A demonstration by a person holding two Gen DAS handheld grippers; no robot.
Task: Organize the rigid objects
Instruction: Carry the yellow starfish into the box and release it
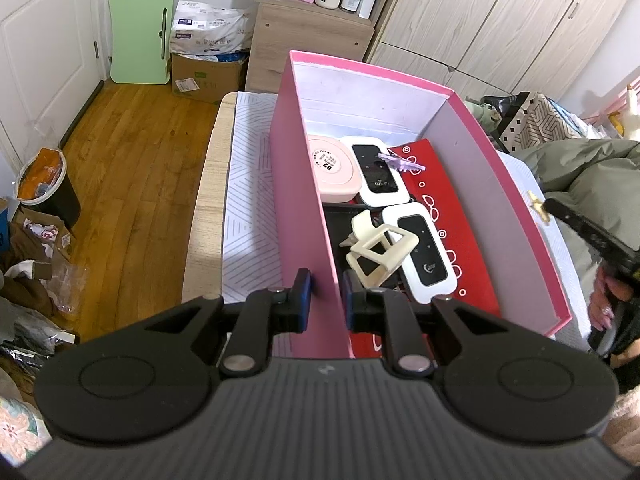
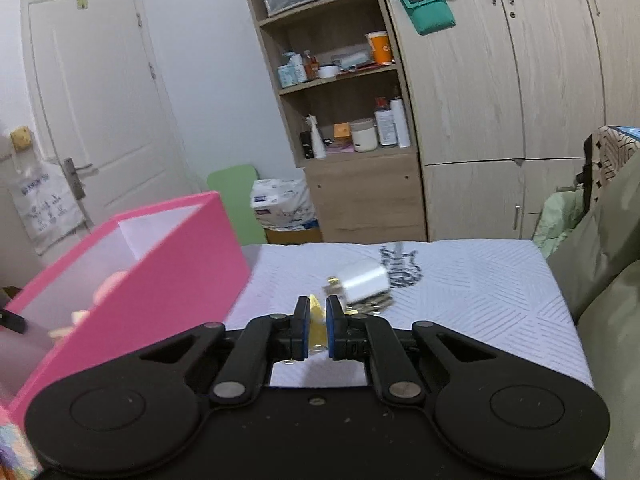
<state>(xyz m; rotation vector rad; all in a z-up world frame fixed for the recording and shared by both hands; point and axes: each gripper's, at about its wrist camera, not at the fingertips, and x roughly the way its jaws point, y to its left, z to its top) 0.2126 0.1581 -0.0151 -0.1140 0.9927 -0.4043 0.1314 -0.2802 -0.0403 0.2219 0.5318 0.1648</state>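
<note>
A pink box (image 1: 298, 184) stands on the white patterned table cover (image 1: 248, 216). It holds a pink round case (image 1: 334, 170), two white wifi devices (image 1: 376, 170) (image 1: 420, 252), a cream hair claw (image 1: 372, 252), a purple clip (image 1: 400, 162) and a red box (image 1: 448, 200). My left gripper (image 1: 327, 294) is shut on the box's left wall. My right gripper (image 2: 317, 322) is shut on a small yellow object (image 2: 317, 320) above the cover, right of the pink box (image 2: 160, 276). It also shows at the right edge of the left wrist view (image 1: 538, 202).
A white block (image 2: 366, 280) with a small gold piece and a guitar-shaped item (image 2: 402, 266) lie on the cover ahead of my right gripper. A shelf unit (image 2: 344, 120), wardrobe doors, a green board (image 1: 140, 32), a bin (image 1: 44, 184) and floor clutter surround the table. Olive bedding (image 1: 592, 172) is at right.
</note>
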